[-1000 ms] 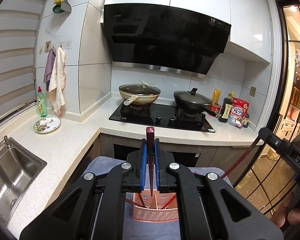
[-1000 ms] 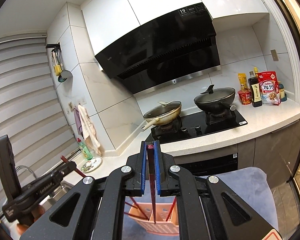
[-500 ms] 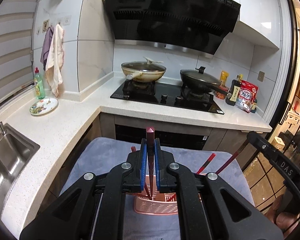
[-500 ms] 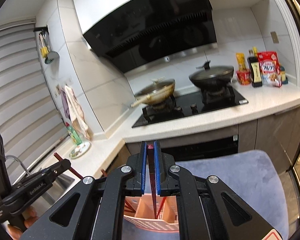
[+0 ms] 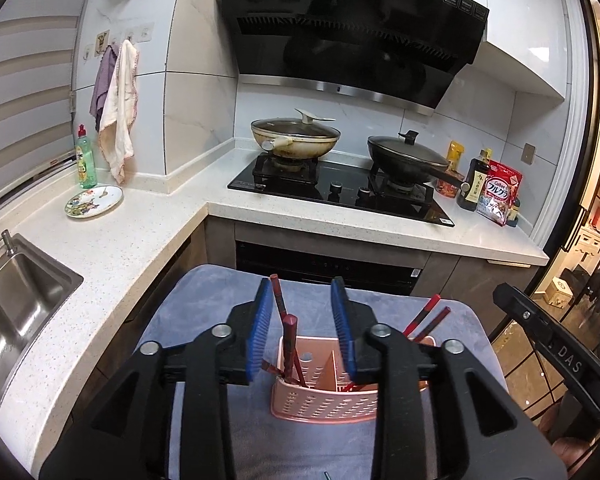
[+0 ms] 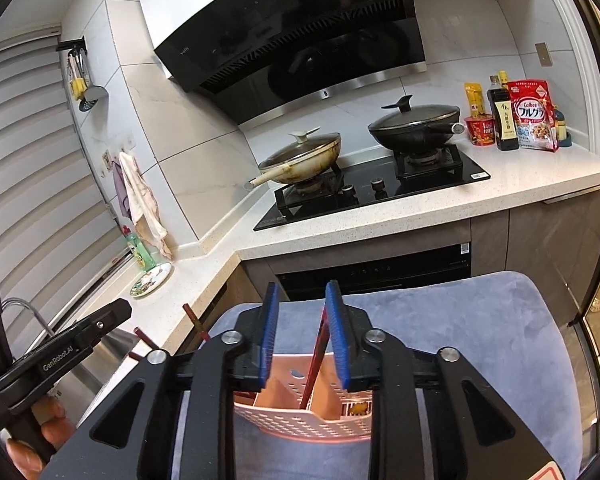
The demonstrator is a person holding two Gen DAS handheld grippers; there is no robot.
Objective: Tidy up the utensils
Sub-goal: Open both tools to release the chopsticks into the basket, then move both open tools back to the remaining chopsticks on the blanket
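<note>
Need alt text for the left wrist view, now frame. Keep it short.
The left hand-held gripper, jaws just opened, hovers over a pink slotted utensil basket on a grey-blue cloth. Dark red chopsticks stand loose in the basket between the blue pads. Behind lie a white countertop, two lidded pans on a black hob, and a sink.

The lower ends of the red chopsticks (image 5: 288, 344) were hidden inside the pink basket (image 5: 324, 404), whose right side sat behind the left gripper (image 5: 304, 332). The sink (image 5: 16, 300) was cut off at the frame's left edge, and the bottle labels (image 6: 504, 116) were too small to read
</note>
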